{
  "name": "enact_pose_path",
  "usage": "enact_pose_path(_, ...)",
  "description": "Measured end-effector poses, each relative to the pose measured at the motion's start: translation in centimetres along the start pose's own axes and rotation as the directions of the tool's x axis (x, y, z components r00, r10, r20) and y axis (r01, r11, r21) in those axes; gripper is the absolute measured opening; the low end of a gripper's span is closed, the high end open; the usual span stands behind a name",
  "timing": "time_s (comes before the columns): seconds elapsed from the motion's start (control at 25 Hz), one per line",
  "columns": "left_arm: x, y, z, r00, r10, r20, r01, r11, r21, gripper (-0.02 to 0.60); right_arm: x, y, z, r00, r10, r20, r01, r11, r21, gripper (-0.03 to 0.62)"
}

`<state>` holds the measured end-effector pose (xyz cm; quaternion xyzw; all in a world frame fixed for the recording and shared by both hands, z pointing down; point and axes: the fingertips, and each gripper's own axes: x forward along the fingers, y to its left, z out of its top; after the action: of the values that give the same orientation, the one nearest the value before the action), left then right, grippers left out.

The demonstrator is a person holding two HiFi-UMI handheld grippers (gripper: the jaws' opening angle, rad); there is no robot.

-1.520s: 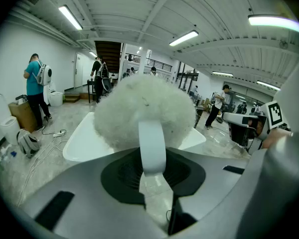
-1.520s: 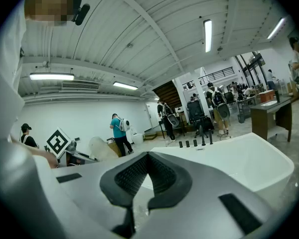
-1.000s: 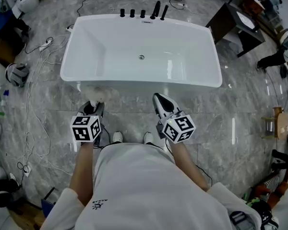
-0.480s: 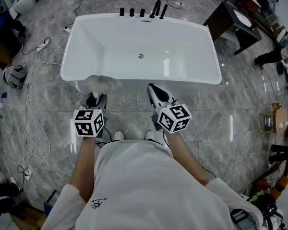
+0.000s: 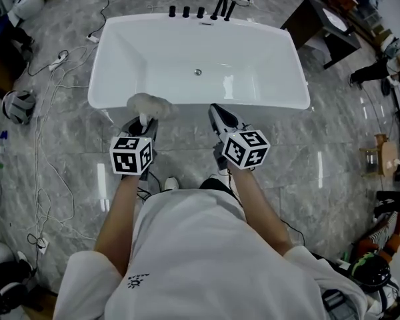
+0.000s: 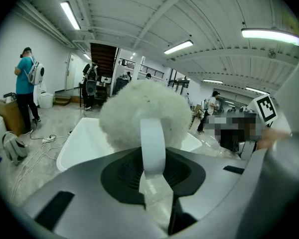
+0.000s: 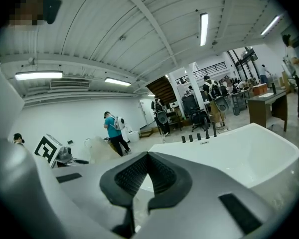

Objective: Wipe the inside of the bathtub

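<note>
The white bathtub (image 5: 200,103) lies just ahead of me, drain (image 5: 198,72) at its middle. My left gripper (image 5: 143,121) is shut on the white handle (image 6: 152,142) of a fluffy white wiping pad (image 5: 149,104), whose head sits at the tub's near rim on the left. In the left gripper view the pad (image 6: 144,108) fills the space above the jaws, with the tub (image 6: 82,146) behind it. My right gripper (image 5: 219,115) is shut with nothing in it, just short of the near rim. The right gripper view shows its closed jaws (image 7: 147,159) and the tub (image 7: 249,153) beyond.
Black tap fittings (image 5: 200,11) line the tub's far edge. White cables (image 5: 53,112) trail over the marble floor at the left. A dark table (image 5: 323,25) stands at the upper right. People stand far off, one in a teal shirt (image 6: 26,91).
Both grippers have moved forward toward the tub. The fluffy pad has gone from the tub's outer wall up to its near rim.
</note>
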<state>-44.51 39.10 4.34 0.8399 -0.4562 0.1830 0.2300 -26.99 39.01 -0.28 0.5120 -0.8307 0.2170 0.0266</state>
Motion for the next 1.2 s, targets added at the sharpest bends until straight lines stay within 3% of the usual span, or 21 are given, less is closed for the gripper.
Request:
enact_pose_path(0.44, 1.3, 2.3, 1.3, 1.000, 0.003, 0.010, -0.003, 1.000, -0.003, 0.098, 1.8, -0.6, -0.1, 1.000, -0.002, -0.018, 0.002, 0.999, 0.046, 0.020)
enact_pose_path(0.68, 4.3, 2.7, 2.1, 0.999, 0.044, 0.000, -0.044, 0.999, -0.026, 0.098, 4.8, -3.0, 0.0, 0.997, 0.053, -0.058, -0.052, 0.998, 0.025, 0.019)
enact_pose_path(1.2, 13.7, 3.5, 7.9, 0.988, 0.151, 0.026, -0.149, 0.986, -0.072, 0.098, 14.1, -11.3, 3.4, 0.972, 0.181, -0.150, -0.187, 0.982, -0.028, 0.018)
